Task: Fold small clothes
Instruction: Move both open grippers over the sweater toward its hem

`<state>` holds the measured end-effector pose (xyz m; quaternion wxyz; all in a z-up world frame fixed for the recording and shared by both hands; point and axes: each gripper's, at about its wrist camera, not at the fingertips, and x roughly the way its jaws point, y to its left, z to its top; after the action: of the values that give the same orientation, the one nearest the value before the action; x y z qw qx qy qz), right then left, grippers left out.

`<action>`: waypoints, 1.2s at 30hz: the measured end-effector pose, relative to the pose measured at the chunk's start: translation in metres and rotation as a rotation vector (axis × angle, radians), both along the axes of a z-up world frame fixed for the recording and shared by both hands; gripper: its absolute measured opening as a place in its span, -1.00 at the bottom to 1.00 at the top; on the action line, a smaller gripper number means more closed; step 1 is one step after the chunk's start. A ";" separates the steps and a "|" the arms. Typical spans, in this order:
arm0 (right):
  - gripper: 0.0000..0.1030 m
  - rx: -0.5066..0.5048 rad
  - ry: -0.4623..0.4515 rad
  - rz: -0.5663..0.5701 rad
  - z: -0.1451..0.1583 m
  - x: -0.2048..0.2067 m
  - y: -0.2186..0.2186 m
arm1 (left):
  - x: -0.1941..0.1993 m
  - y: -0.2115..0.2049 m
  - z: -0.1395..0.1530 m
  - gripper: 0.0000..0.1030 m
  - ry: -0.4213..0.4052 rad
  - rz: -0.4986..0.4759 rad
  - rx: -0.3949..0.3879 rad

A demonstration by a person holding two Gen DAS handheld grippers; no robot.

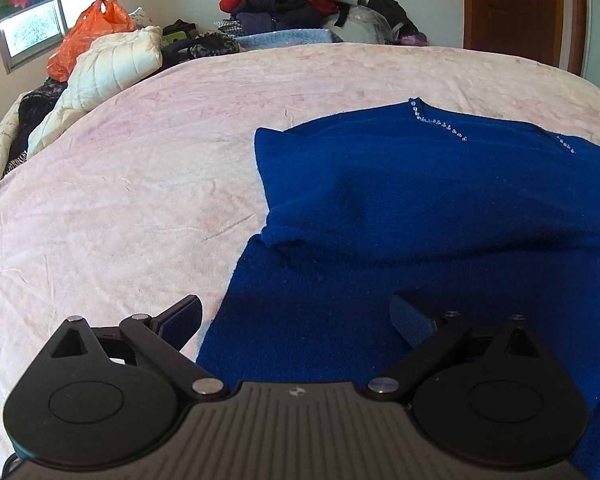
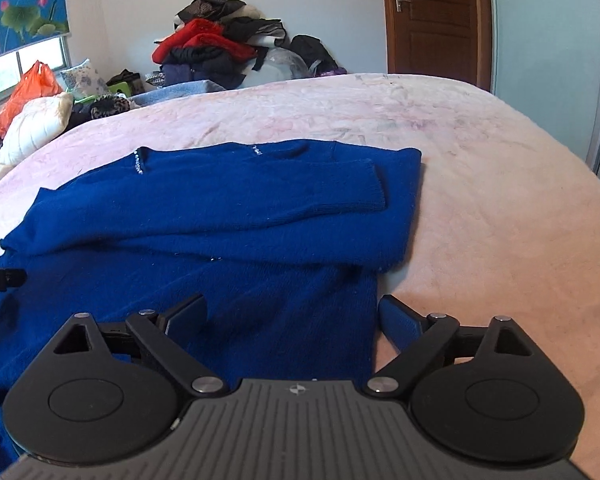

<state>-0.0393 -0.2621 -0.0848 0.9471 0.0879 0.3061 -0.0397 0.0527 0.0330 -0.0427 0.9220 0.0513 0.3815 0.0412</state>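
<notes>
A royal blue sweater (image 1: pixel 440 200) with small beads at the neckline lies flat on the pale pink bedspread (image 1: pixel 120 200). It also shows in the right wrist view (image 2: pixel 220 208), with a sleeve (image 2: pixel 320 188) folded across the chest. My left gripper (image 1: pixel 296 320) is open and empty over the sweater's lower left edge. My right gripper (image 2: pixel 292 320) is open and empty over the sweater's lower right edge. The tip of the left gripper (image 2: pixel 0 278) shows at the left of the right wrist view.
A pile of red and dark clothes (image 2: pixel 220 48) is heaped against the far wall. A cream quilted jacket (image 1: pixel 112 64) and an orange plastic bag (image 1: pixel 92 28) lie at the bed's far left. A brown door (image 2: pixel 432 16) stands at the back right.
</notes>
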 end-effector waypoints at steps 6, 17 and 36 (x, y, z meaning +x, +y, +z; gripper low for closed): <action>0.84 0.012 0.018 0.053 0.004 -0.021 0.020 | -0.010 0.007 0.001 0.96 0.005 -0.009 -0.032; 0.77 0.024 -0.021 -0.072 0.007 -0.043 -0.001 | -0.036 0.019 0.015 0.96 0.020 -0.033 -0.016; 0.81 0.061 0.008 0.021 0.021 -0.074 -0.006 | -0.075 0.045 0.021 0.96 0.091 -0.068 -0.021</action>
<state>-0.1131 -0.2686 -0.0636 0.9430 0.1136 0.3121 -0.0208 -0.0221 0.0780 -0.0217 0.9052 0.0566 0.4213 0.0035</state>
